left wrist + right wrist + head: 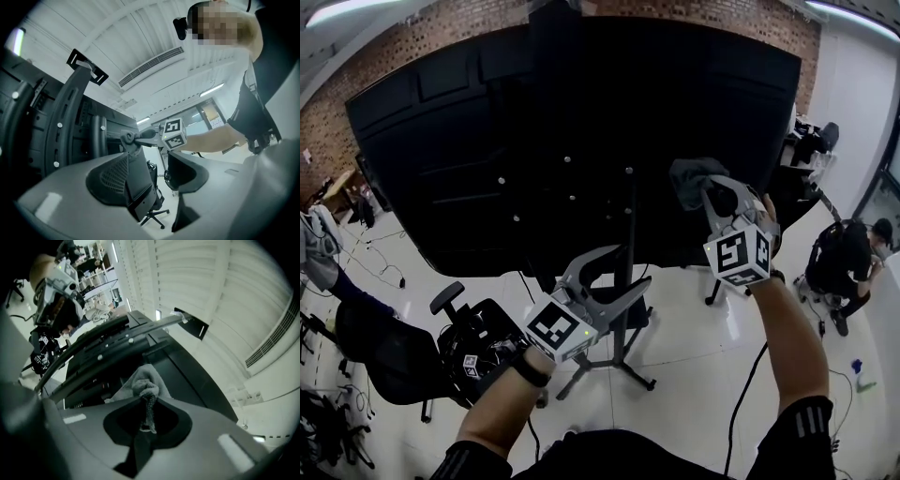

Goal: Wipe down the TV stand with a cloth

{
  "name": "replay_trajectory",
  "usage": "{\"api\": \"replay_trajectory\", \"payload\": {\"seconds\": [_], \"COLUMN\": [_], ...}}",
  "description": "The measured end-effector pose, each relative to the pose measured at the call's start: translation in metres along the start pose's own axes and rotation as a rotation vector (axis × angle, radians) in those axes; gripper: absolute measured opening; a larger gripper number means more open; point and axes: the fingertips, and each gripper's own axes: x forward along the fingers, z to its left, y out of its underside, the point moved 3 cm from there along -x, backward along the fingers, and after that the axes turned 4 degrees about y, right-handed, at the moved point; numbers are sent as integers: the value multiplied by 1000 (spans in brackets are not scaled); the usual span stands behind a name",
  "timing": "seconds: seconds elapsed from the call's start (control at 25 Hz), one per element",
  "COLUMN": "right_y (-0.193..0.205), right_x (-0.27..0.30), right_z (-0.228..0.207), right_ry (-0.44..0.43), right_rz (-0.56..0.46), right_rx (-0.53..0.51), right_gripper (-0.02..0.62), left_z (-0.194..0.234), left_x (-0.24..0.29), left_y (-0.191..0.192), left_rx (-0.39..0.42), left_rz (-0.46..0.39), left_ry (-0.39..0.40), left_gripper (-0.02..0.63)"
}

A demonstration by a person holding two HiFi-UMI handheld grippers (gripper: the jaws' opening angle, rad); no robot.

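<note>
A big black TV (534, 141) is seen from behind on its stand, with a black pole (628, 244) running down to floor legs (619, 367). My right gripper (710, 192) is shut on a bunched grey cloth (692, 178), held up at the lower right of the TV's back; whether it touches I cannot tell. The right gripper view shows the cloth (143, 380) pinched in that gripper (147, 405) in front of the back panel (108, 350). My left gripper (626, 270) is open and empty near the pole. Its own view shows the left gripper (159, 165), the cloth (127, 139) and the mounting arms (65, 108).
A black office chair (394, 356) and cables stand at the lower left. A person (848, 258) crouches at the far right by another chair. A second office chair (151, 206) shows between the left jaws. The floor is white and glossy, with a brick wall (356, 56) behind.
</note>
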Motion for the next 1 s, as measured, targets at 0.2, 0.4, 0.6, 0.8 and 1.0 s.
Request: {"api": "replay_trajectory", "payload": {"seconds": [0.2, 0.4, 0.6, 0.8, 1.0], "right_y": [-73, -150, -224, -291, -331], "right_x": [-11, -13, 5, 36, 73], "right_z": [16, 43, 90, 147, 191], "right_ry": [-26, -47, -90, -123, -169], "right_rz": [-118, -203, -267, -295, -277], "right_rx": [18, 26, 22, -115, -186], "right_gripper": [23, 23, 23, 23, 23], "left_z": [8, 28, 54, 77, 99], "left_x": [-43, -97, -155, -199, -244], "left_y": [-7, -18, -29, -29, -13], "left_rx": [26, 48, 57, 37, -7], "left_rz": [-3, -5, -27, -24, -21], "left_ry": [-43, -81, -124, -163, -191], "left_gripper": [270, 270, 270, 270, 271]}}
